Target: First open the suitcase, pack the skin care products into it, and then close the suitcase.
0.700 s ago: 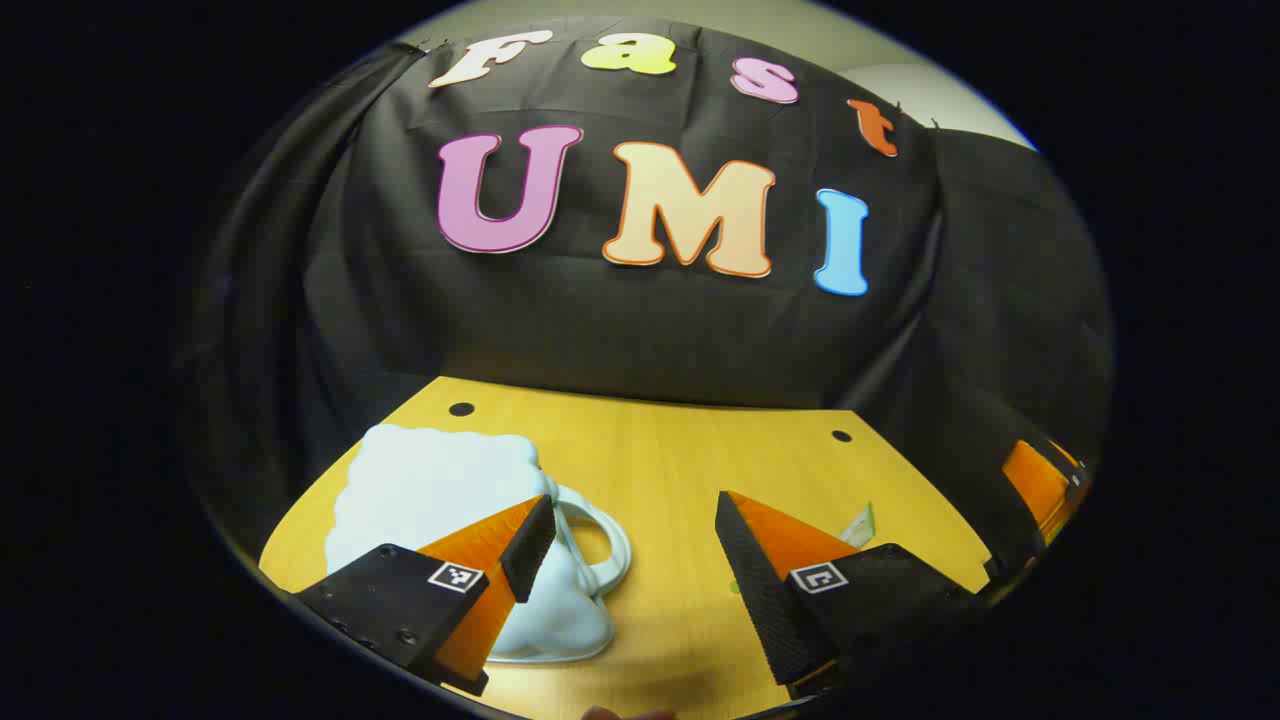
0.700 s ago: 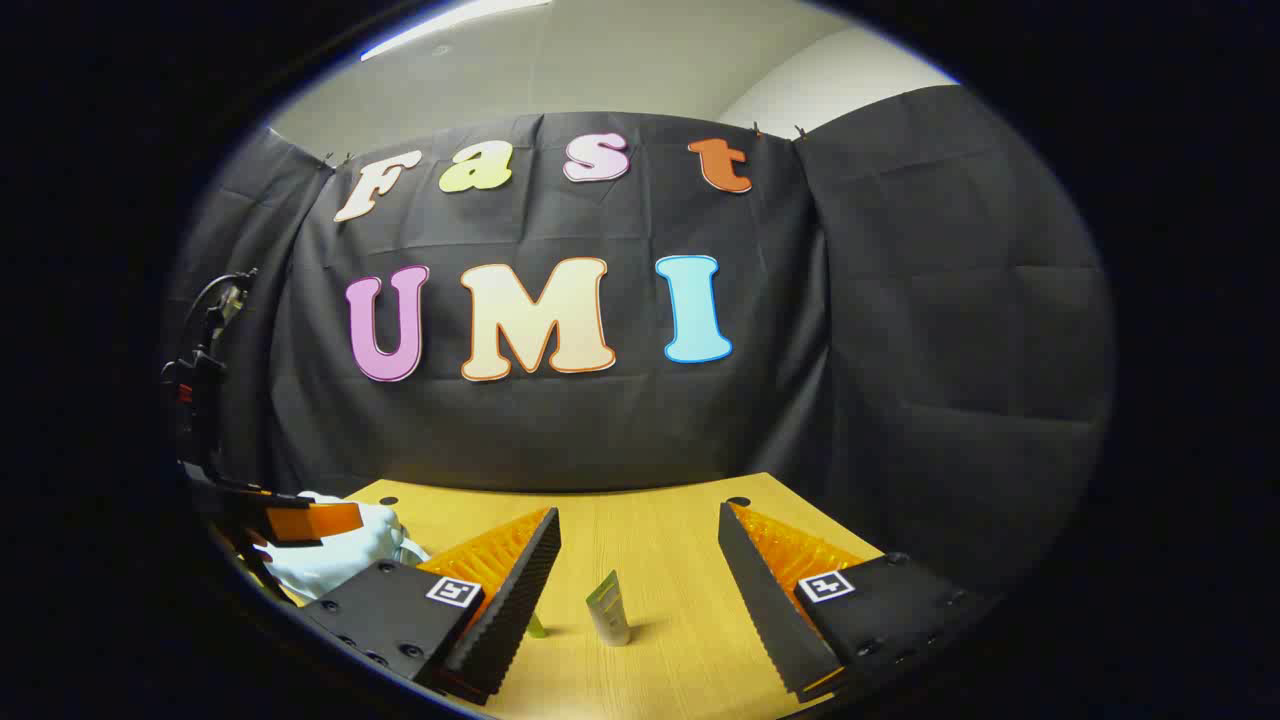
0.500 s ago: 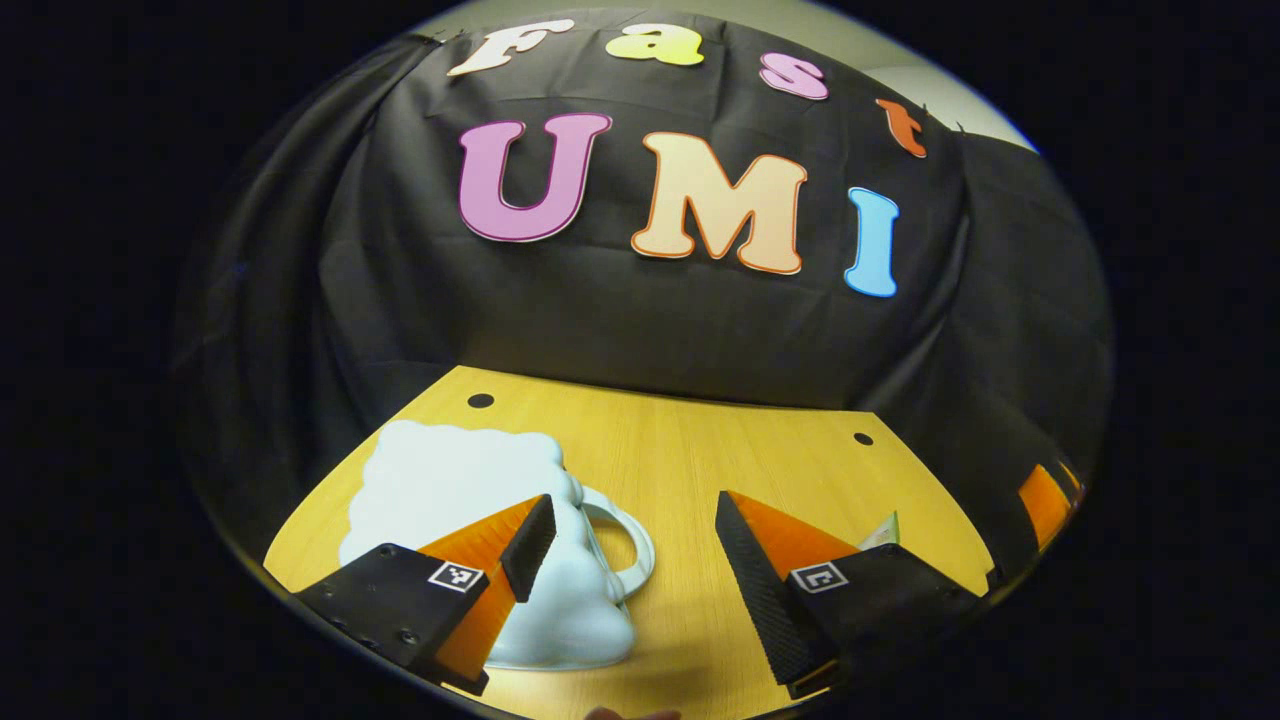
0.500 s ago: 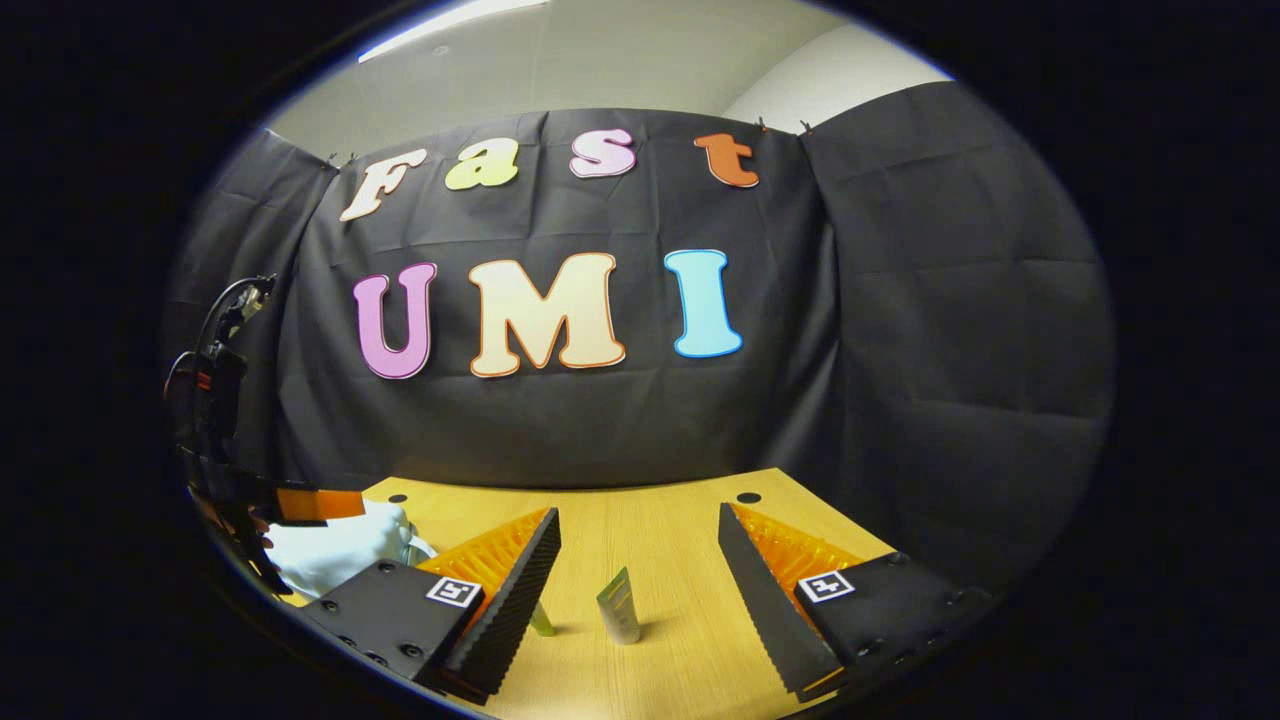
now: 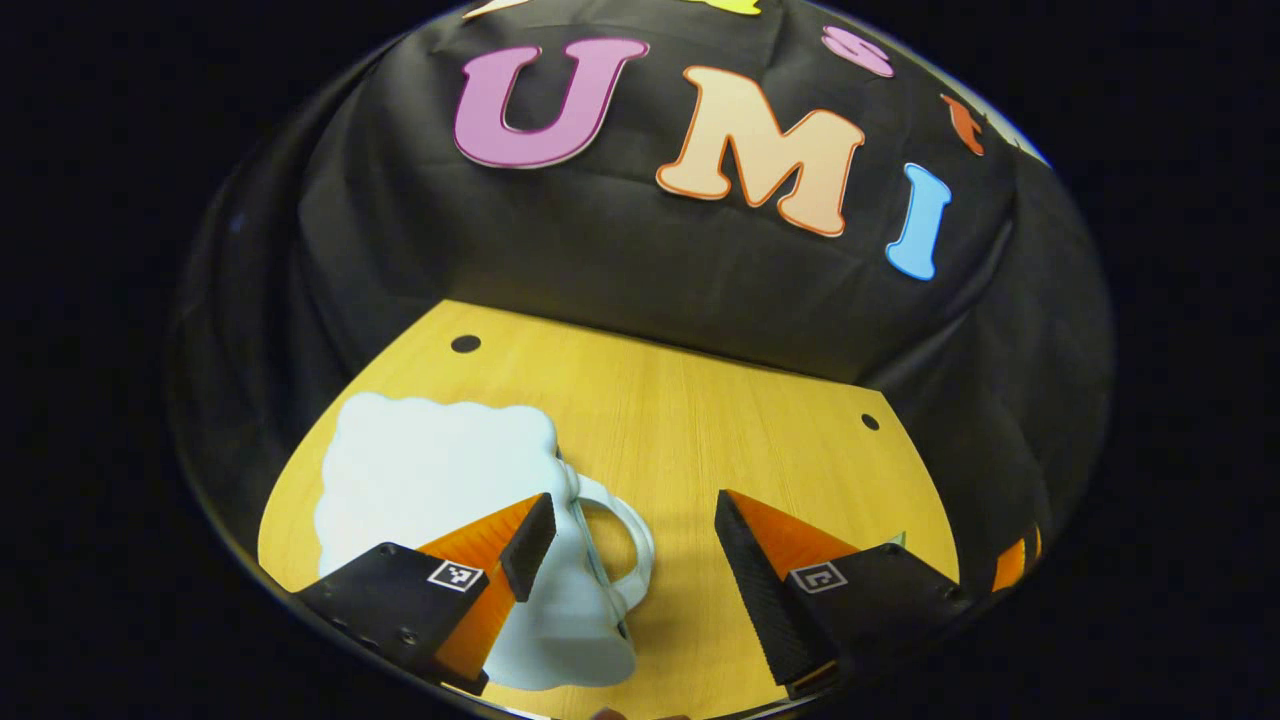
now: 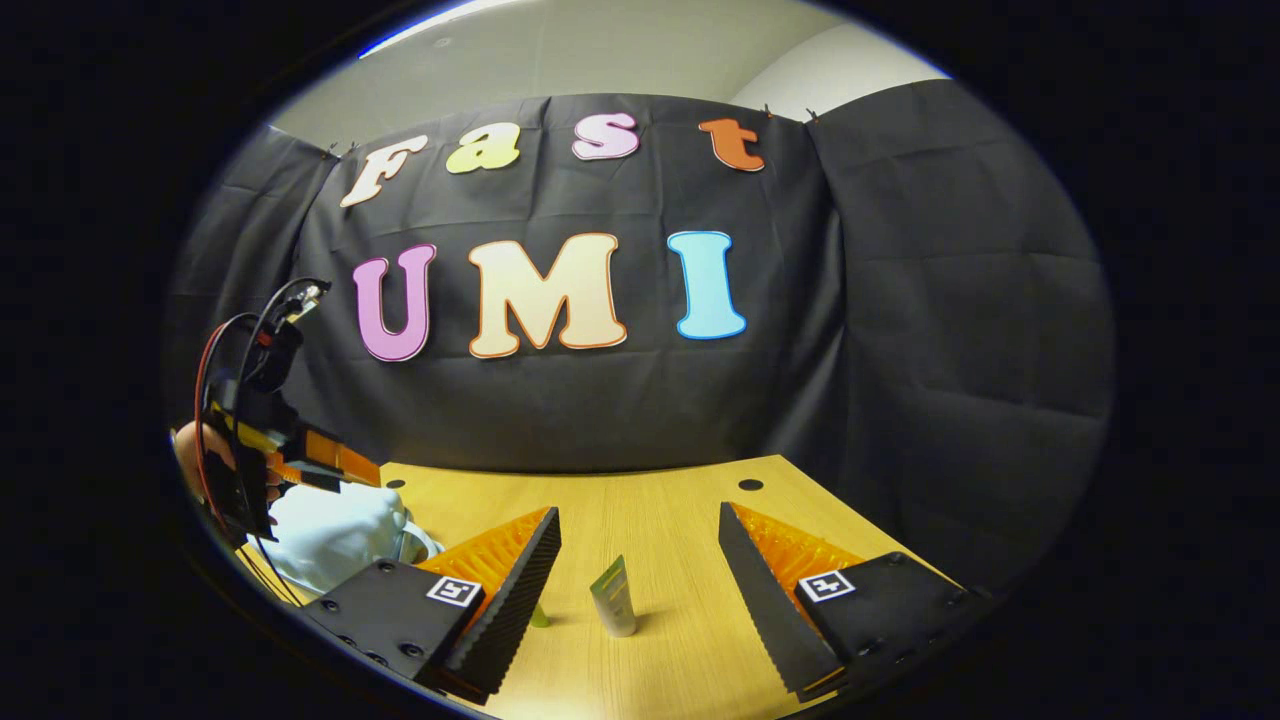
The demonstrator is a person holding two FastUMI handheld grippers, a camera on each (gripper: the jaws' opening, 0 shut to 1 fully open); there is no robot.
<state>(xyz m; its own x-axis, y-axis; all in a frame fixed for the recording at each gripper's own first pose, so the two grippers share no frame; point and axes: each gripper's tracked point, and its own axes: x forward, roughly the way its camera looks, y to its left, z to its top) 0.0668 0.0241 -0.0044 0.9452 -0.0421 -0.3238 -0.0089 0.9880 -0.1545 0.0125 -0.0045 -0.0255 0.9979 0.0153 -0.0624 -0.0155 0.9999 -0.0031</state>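
- Left gripper (image 5: 635, 545): I see its fingers spread wide, nothing between them. It hangs above the table, one finger over the suitcase's near edge, the other over bare wood.
- Suitcase (image 5: 430, 480): pale blue-white case with a scalloped outline, lying flat and closed on the table's left part in the left gripper view. Its looped handle (image 5: 625, 520) points toward the gap between the fingers.
- Right gripper (image 6: 640, 565): I see its fingers spread wide too, holding nothing, low over the table.
- Skin care tube (image 6: 612, 598): green-and-white, standing upright on the table, apart from both fingers, in the gap ahead of the right gripper.
- Second small green item (image 6: 539, 616): just beside the right gripper's left finger, mostly hidden; I cannot tell what it is.
- Table (image 5: 720, 420): yellow wood with small dark holes near the far edge.
- Right gripper view also takes in the left gripper at far left, above the suitcase, with a hand (image 6: 190, 450) behind it.
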